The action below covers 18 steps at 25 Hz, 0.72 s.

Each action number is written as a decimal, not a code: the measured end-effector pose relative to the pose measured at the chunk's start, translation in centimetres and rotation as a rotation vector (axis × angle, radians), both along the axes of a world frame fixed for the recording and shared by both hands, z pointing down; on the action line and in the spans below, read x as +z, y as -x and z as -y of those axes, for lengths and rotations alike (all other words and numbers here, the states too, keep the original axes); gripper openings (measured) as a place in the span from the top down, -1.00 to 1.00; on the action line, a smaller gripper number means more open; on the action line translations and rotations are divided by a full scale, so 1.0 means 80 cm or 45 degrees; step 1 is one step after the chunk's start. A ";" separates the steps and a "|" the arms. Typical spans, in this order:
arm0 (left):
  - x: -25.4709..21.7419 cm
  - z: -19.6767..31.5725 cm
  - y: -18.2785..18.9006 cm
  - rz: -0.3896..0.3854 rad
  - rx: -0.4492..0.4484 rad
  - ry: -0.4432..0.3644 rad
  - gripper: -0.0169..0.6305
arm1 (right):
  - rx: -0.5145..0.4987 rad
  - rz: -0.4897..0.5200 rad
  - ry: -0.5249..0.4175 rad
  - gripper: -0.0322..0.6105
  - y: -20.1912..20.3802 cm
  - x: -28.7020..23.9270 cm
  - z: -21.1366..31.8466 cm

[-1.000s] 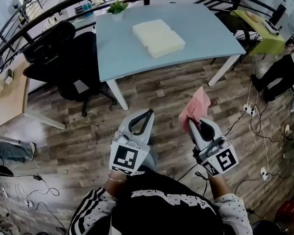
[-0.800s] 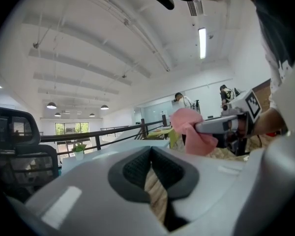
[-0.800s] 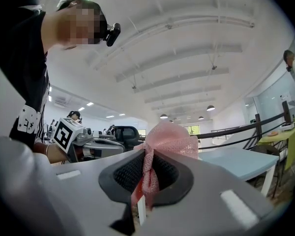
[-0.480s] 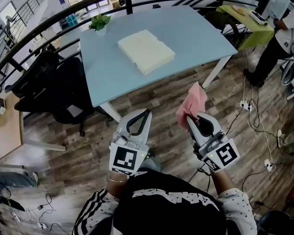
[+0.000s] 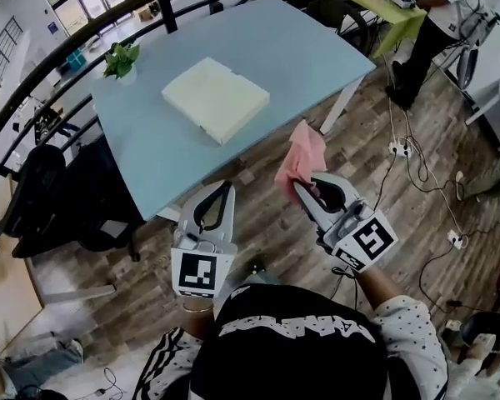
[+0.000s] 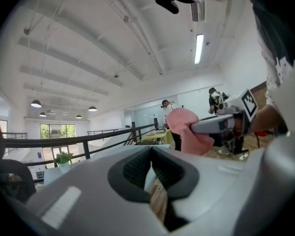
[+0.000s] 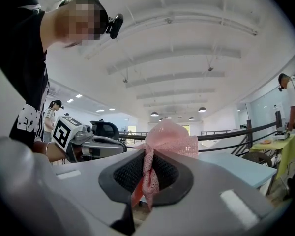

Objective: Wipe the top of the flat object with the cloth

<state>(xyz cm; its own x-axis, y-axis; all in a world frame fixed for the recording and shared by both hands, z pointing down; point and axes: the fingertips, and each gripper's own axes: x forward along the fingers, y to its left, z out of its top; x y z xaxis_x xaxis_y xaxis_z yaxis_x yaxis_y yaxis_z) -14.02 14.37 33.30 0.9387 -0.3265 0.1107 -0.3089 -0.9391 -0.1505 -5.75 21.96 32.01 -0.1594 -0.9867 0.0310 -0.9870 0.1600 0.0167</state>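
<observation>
A flat cream slab (image 5: pixel 216 98) lies on the light blue table (image 5: pixel 142 152), well ahead of both grippers. My right gripper (image 5: pixel 298 188) is shut on a pink cloth (image 5: pixel 301 158), which bunches up past the jaw tips (image 7: pixel 169 139) and hangs over the wooden floor, short of the table's near edge. My left gripper (image 5: pixel 226 187) is shut with nothing in it, level with the right one and also over the floor. In the left gripper view the pink cloth (image 6: pixel 187 132) and the right gripper (image 6: pixel 221 124) show to the right.
A small potted plant (image 5: pixel 122 59) stands at the table's far left corner. Black office chairs (image 5: pixel 58 198) sit left of the table. A black railing (image 5: pixel 83 52) curves behind it. A person (image 5: pixel 429 32) stands by a yellow-green table (image 5: pixel 375 2) at the upper right. Cables lie on the floor at right.
The view has swung so the table and slab sit further left and tilted. Both grippers keep their pose, the right one still shut on the cloth.
</observation>
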 end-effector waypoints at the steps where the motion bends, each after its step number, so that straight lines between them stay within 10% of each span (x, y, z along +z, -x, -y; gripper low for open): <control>1: 0.004 0.006 -0.002 0.002 0.003 0.012 0.95 | -0.002 -0.002 0.004 0.83 0.000 0.003 0.006; 18: 0.017 0.060 0.006 -0.017 -0.031 0.027 0.95 | -0.055 -0.061 0.059 0.83 -0.001 0.012 0.065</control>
